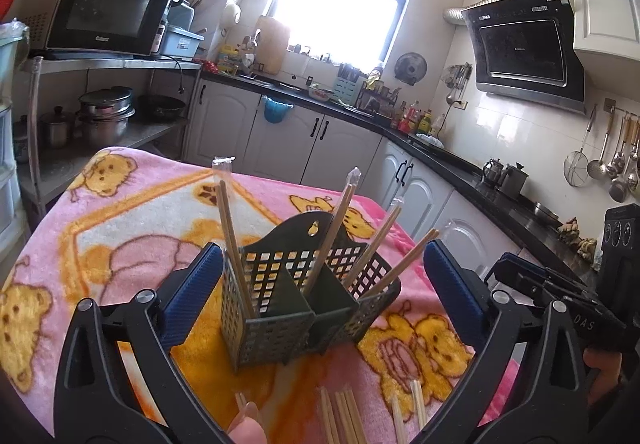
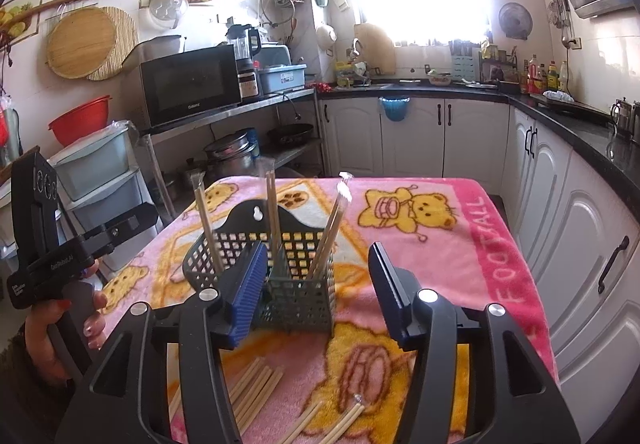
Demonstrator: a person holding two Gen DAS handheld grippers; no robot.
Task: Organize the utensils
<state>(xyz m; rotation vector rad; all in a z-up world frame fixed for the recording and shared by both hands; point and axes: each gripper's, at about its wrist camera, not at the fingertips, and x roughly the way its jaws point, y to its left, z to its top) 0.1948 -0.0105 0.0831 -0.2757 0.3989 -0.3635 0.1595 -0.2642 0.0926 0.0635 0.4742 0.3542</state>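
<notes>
A dark green slotted utensil caddy [image 1: 296, 296] stands on the pink blanket-covered table [image 1: 132, 212], with several wrapped wooden chopsticks [image 1: 234, 240] standing in its compartments. It also shows in the right wrist view [image 2: 288, 276] with chopsticks [image 2: 328, 228] in it. My left gripper [image 1: 320, 304] is open and empty, its blue pads on either side of the caddy. My right gripper [image 2: 320, 292] is open and empty, just in front of the caddy. Loose chopsticks [image 1: 340, 416] lie on the blanket near me; they also show in the right wrist view [image 2: 256, 388].
The other hand-held gripper [image 1: 560, 300] shows at the right; in the right wrist view it [image 2: 60, 244] is at the left. White cabinets [image 2: 560, 244] and a black counter [image 1: 460, 164] run along the right. A steel shelf with pots [image 1: 104, 116] stands left.
</notes>
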